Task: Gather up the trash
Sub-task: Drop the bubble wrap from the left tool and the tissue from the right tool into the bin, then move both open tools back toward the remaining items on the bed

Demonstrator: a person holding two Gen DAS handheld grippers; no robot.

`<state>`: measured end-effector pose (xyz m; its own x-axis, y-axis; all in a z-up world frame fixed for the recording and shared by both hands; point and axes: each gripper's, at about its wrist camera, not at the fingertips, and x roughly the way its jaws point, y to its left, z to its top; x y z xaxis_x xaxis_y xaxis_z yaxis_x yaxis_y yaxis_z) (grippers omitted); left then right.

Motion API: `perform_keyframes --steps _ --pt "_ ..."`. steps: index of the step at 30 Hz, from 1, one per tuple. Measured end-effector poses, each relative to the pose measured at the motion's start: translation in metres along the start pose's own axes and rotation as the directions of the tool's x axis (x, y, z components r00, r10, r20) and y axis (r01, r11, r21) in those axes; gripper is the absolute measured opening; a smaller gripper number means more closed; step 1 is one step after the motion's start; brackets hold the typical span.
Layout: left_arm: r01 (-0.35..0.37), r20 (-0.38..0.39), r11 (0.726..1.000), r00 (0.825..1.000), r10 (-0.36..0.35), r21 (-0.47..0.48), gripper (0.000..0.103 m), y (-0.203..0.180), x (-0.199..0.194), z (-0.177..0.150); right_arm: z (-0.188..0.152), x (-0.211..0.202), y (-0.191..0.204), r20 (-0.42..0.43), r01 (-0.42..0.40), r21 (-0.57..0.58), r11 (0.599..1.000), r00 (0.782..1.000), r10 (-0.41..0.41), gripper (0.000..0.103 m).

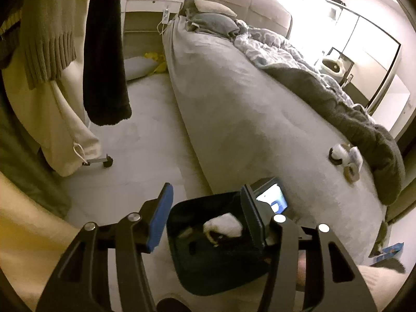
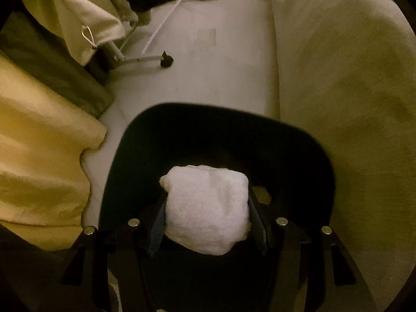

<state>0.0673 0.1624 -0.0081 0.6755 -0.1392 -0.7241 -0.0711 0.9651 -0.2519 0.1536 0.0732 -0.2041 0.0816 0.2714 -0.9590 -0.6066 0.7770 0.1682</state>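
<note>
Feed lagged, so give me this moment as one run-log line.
right gripper: shut on white wad, over black bin | left gripper: open, empty, above bin | more trash on bed

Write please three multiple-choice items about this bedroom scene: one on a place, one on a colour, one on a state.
1. Where is the black bin?
A. on the bed
B. on the floor beside the bed
C. on the white desk

2. What colour is the wad in the right gripper?
A. white
B. red
C. green

3. How do the jaws of the left gripper stand?
A. shut on a sock
B. apart, with nothing between the pads
C. shut on the bin rim

Answers:
1 B, the bin stands on pale floor next to the bed.
2 A, the crumpled wad is plainly white.
3 B, the blue pads stand apart above the bin and nothing is pinched.
</note>
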Motion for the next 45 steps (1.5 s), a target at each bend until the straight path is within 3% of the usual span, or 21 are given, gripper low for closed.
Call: perform_keyframes --steps 3,7,15,21,30,33,36,38,40,42,44,45 --pt "0.01 0.014 1.0 1.0 -0.01 -0.004 0.056 -0.004 -0.007 0.007 -0.003 0.011 -0.001 -0.026 0.011 -0.001 1.0 1.0 -0.011 0.062" --pt "0.026 0.034 1.0 0.999 -0.026 -0.003 0.056 -0.011 -0.014 0.016 -0.004 0.02 -0.003 -0.048 0.014 0.002 1.0 0.999 -0.014 0.08" --pt "0.02 0.062 0.999 0.998 -0.023 0.038 0.056 -0.029 -0.024 0.024 0.0 0.001 0.003 0.002 -0.023 -0.001 1.0 1.0 0.023 0.088" --pt "0.015 0.093 0.999 0.995 -0.019 0.051 0.056 -0.041 -0.034 0.033 0.011 -0.049 0.011 0.12 -0.048 -0.037 0.998 0.991 0.052 0.09" --pt "0.013 0.155 0.997 0.988 -0.024 0.072 0.061 -0.056 -0.045 0.048 0.013 -0.139 -0.001 0.307 0.002 -0.094 0.996 0.951 0.027 0.091" --pt "0.014 0.179 0.998 0.984 -0.025 0.062 0.064 -0.058 -0.05 0.053 0.011 -0.171 -0.008 0.373 0.038 -0.122 0.992 0.928 0.01 0.091" --pt "0.01 0.211 0.999 0.977 -0.019 0.045 0.066 -0.059 -0.058 0.06 0.007 -0.197 -0.019 0.435 0.159 -0.152 0.975 0.897 -0.078 0.091" --pt "0.015 0.22 0.999 0.975 -0.022 0.031 0.066 -0.059 -0.059 0.062 0.001 -0.218 -0.03 0.495 0.262 -0.145 0.954 0.854 -0.159 0.091" --pt "0.031 0.223 0.999 0.974 -0.032 0.01 0.066 -0.06 -0.057 0.065 -0.009 -0.245 -0.051 0.572 0.335 -0.096 0.937 0.789 -0.224 0.091" --pt "0.04 0.219 0.999 0.975 -0.039 -0.001 0.066 -0.067 -0.053 0.066 -0.016 -0.26 -0.076 0.598 0.394 -0.004 0.919 0.738 -0.314 0.091" --pt "0.054 0.215 0.999 0.975 -0.053 -0.001 0.066 -0.074 -0.05 0.067 -0.022 -0.269 -0.116 0.578 0.384 0.138 0.913 0.717 -0.389 0.09" --pt "0.062 0.211 0.998 0.976 -0.062 0.008 0.066 -0.082 -0.047 0.067 -0.031 -0.276 -0.138 0.577 0.366 0.218 0.905 0.7 -0.422 0.082"
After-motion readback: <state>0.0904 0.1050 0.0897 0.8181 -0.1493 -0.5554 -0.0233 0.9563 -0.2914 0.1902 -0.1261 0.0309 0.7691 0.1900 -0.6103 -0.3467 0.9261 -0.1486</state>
